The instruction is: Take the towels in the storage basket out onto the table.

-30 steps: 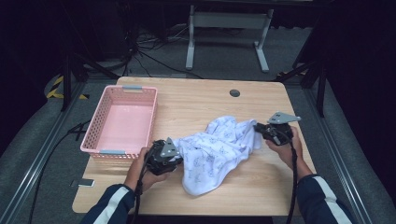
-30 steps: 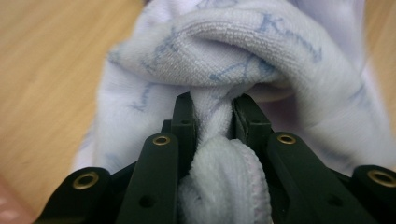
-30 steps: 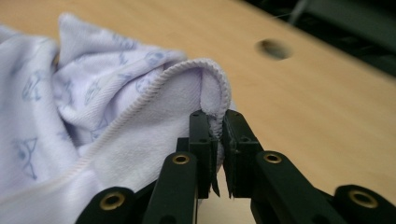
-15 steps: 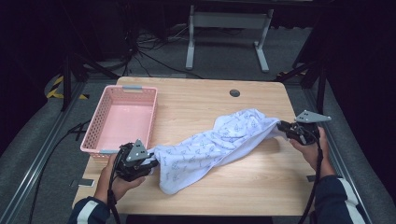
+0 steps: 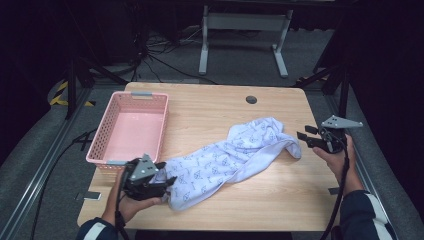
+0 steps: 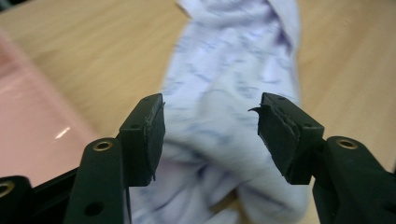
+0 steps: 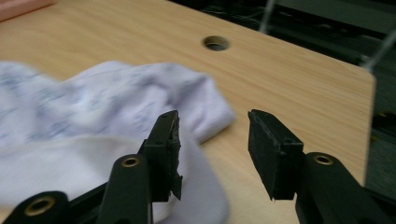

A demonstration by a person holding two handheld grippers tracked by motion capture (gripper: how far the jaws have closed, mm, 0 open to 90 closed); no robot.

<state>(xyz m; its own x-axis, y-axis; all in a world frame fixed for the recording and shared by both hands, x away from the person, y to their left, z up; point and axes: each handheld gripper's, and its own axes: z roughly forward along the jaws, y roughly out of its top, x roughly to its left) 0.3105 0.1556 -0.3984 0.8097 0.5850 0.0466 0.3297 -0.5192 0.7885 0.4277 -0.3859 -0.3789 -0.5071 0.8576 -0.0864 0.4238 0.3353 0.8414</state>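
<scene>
A white cloth with a blue print lies stretched in a long diagonal strip across the wooden table. My left gripper sits at the cloth's near-left end. Its jaws have just been opening and stand apart, with the cloth lying loose between and beyond them. My right gripper is at the cloth's right end, its jaws also just opening. In the right gripper view the gap holds only bare table, and the cloth lies against the left jaw.
An empty pink basket stands at the table's left, close behind my left hand, and shows pink at the left in the left gripper view. A cable hole is at the far edge. Dark stands and cables lie beyond the table.
The hands have drawn apart, pulling the bunched cloth into a long strip. Both grippers, shut on its ends earlier, have opened and let the cloth go onto the table.
</scene>
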